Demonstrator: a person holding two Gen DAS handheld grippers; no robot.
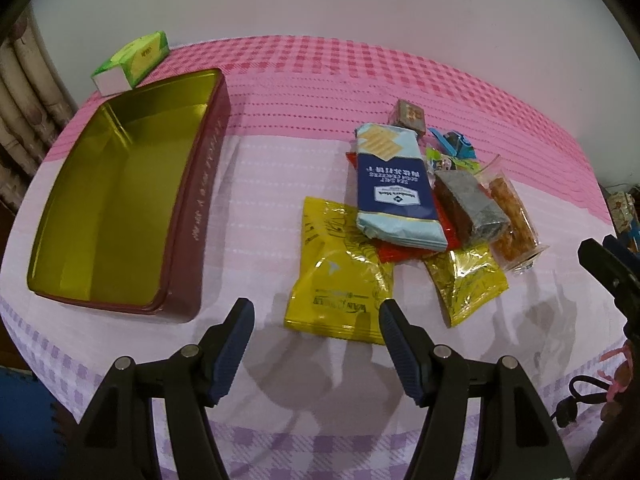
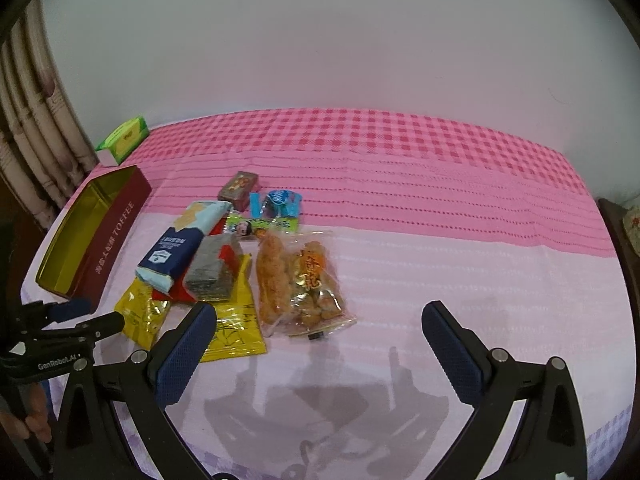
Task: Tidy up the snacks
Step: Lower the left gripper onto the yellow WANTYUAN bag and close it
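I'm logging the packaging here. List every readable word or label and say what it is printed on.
"TOFFEE": side of the red tin, after Chinese characters too blurred to read.
"SEA SALT SODA CRACKERS": blue cracker packet, upside down; "Member's Mark" below it.
"GenRobot.AI": body of the left gripper.
Print on the yellow pouch, clear snack bag and green box: not legible.

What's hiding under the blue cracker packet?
Under the blue and pale-blue cracker packet lie a red wrapper and one corner of the big yellow foil pouch. Anything deeper is covered.
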